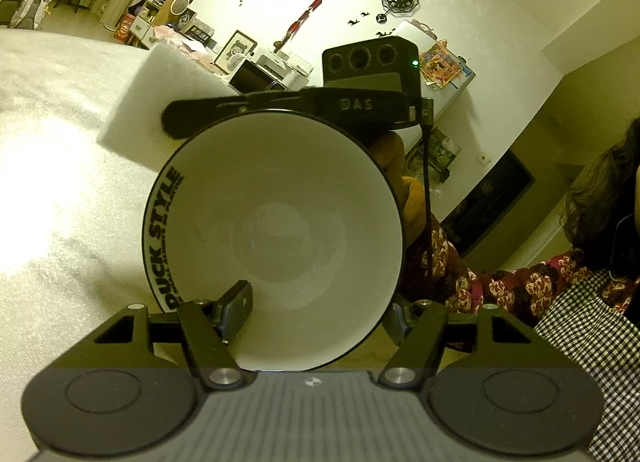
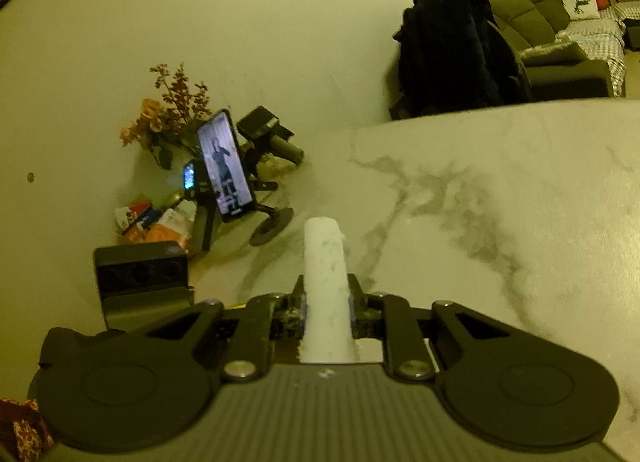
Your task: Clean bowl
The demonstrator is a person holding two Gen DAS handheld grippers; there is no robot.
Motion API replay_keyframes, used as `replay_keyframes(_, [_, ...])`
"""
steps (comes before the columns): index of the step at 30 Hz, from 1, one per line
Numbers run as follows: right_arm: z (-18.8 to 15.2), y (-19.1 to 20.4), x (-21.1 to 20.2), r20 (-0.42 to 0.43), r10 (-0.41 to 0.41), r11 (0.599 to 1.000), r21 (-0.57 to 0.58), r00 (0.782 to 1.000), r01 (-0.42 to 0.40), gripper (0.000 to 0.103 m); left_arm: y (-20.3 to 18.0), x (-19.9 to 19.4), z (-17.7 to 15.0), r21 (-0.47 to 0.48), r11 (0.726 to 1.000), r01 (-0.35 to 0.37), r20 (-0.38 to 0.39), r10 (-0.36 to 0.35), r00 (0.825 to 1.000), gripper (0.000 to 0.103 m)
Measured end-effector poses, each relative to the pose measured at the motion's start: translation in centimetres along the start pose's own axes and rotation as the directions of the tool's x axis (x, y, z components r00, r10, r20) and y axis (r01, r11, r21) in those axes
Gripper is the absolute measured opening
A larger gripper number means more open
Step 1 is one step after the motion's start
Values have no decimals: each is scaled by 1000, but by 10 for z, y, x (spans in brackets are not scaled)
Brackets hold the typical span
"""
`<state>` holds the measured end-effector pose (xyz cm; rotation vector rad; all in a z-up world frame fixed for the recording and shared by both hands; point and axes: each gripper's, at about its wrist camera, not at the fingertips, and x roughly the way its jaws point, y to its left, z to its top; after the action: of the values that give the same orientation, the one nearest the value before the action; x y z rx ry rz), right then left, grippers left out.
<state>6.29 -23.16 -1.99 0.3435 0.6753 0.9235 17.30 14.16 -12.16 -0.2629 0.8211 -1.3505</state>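
A white bowl (image 1: 276, 238) with a black rim and "DUCK STYLE" lettering is held up tilted, its inside facing the left wrist camera. My left gripper (image 1: 316, 316) is shut on its lower part, with one finger (image 1: 236, 310) inside the bowl and the other outside the wall at the right. Behind the bowl's top rim, the right gripper's black finger (image 1: 224, 110) reaches across with a white sponge block (image 1: 160, 86). In the right wrist view, my right gripper (image 2: 326, 298) is shut on that sponge (image 2: 324, 250), seen edge-on over the table.
A marble table (image 2: 520, 182) spreads below the right gripper. A phone on a stand (image 2: 226, 166), flowers (image 2: 168, 118) and small packets stand at its far left. A dark garment (image 2: 452, 58) drapes a chair at the far edge. A person's floral sleeve (image 1: 500, 286) is at the right.
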Motion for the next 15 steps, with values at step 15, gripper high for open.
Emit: replay_keyframes(15, [10, 17, -29, 112, 95, 995, -30, 989, -92, 19, 0, -1, 2, -1, 1000, 7, 0, -7, 1000, 70])
